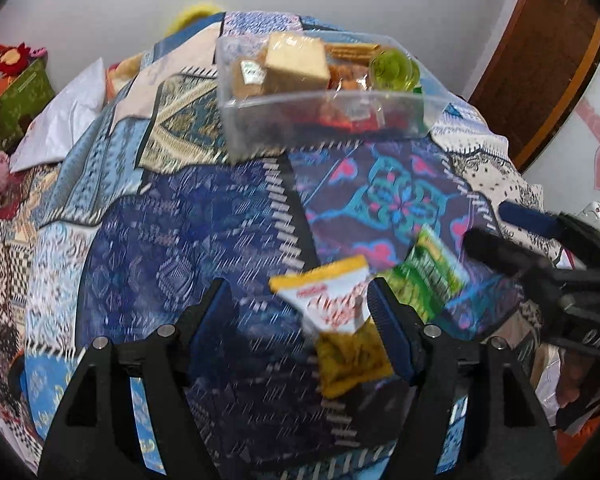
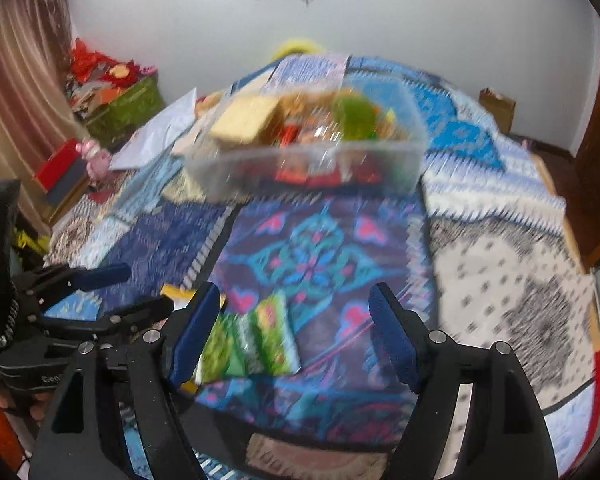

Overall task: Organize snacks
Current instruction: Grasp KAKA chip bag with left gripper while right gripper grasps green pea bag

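A clear plastic box [image 1: 320,116] full of snacks stands at the far side of a patchwork blanket; it also shows in the right wrist view [image 2: 300,156]. A yellow and white snack packet [image 1: 340,320] lies on the blanket just inside my left gripper's right finger. A green snack packet [image 1: 428,276] lies beside it; in the right wrist view the green packet [image 2: 256,340] lies just inside the right gripper's left finger. My left gripper [image 1: 300,320] is open. My right gripper [image 2: 296,328] is open. Both hover over the blanket, empty.
The patchwork blanket [image 1: 180,240] covers a bed. A green bin [image 2: 128,104] with red things, a white bag [image 2: 160,136] and a red box [image 2: 56,168] sit at the left. A brown door [image 1: 548,60] stands at the right. Both views are motion blurred.
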The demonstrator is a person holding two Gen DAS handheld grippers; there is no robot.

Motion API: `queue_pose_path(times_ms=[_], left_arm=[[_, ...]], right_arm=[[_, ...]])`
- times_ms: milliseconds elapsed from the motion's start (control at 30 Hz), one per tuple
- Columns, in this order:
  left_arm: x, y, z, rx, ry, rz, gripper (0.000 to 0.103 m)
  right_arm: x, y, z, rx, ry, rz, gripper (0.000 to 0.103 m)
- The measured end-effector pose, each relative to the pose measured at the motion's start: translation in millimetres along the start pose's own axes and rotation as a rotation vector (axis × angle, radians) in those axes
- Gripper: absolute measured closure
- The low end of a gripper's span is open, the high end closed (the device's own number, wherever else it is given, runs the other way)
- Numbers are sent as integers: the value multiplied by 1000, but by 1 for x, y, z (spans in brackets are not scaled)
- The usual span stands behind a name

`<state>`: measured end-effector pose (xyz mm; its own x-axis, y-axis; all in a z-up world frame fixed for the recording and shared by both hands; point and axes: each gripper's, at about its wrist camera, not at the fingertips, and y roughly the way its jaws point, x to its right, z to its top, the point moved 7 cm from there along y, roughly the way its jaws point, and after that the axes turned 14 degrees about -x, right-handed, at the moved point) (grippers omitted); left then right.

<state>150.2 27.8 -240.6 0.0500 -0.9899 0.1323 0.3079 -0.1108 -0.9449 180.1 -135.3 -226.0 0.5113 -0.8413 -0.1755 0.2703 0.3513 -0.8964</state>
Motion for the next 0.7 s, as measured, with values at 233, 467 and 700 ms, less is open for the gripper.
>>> queue_pose_path(times_ms=[233,467,700], left_arm=[[-19,0,-16,-10,-45,-9,33],[-12,0,-17,-13,-26,-23,33],[13,15,-14,-48,13,-48,33]], right_arm=[[-26,35,-18,-106,-44,25,29],[-22,42,-22,-101,-61,-13,37],[-9,28,-28,-70,-60,-20,54]])
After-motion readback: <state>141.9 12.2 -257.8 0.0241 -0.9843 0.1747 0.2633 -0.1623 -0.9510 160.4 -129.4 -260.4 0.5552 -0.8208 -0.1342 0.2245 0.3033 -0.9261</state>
